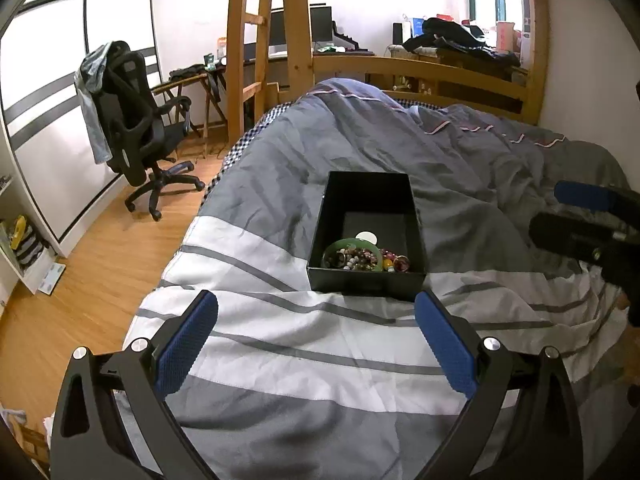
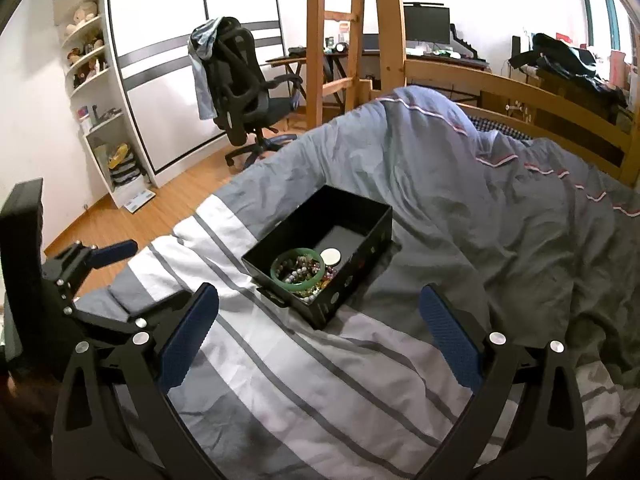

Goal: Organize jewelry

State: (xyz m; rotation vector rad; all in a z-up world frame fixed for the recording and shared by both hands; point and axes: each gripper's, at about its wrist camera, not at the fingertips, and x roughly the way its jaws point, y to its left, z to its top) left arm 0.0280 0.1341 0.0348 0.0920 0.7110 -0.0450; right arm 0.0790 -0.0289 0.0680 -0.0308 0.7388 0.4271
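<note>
Centre of frame: a rectangular black box on a striped quilt holds a green bangle and beads. No legible writing. Left gripper and right gripper, textured blue pads, both spread wide, empty.

Between my spread tongs and the black box lies bare striped quilt with nothing in my way, though its tall walls crowd the jewelry, perhaps leaving entry only from above.
</note>
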